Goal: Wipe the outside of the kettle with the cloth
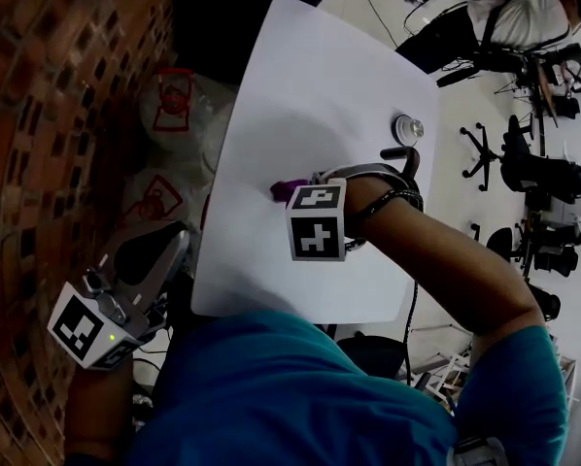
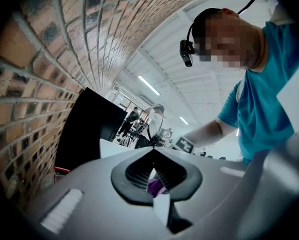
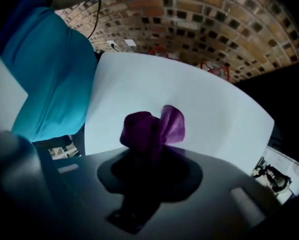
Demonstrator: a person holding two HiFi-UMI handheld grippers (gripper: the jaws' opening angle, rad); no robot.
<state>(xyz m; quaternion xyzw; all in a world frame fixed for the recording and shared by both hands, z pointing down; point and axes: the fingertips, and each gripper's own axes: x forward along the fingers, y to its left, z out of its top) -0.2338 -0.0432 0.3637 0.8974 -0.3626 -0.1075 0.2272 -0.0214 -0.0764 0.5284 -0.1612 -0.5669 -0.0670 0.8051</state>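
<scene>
My right gripper [image 1: 289, 194] is over the middle of the white table [image 1: 300, 85] and is shut on a bunched purple cloth [image 1: 285, 190]. In the right gripper view the cloth [image 3: 152, 128] bulges out past the jaws, just above the tabletop [image 3: 209, 114]. The kettle [image 1: 407, 129], with a shiny lid and a black handle [image 1: 405, 160], stands to the right, behind my right wrist. My left gripper [image 1: 159, 260] hangs off the table's left edge beside the brick wall, jaws together with nothing in them. A sliver of the cloth [image 2: 154, 186] shows between the left jaws.
A brick wall [image 1: 57, 85] runs along the left, with white bags [image 1: 174, 105] at its foot. Office chairs [image 1: 533, 168] and cables crowd the floor at the right. The person's teal shirt [image 1: 290, 396] fills the near side.
</scene>
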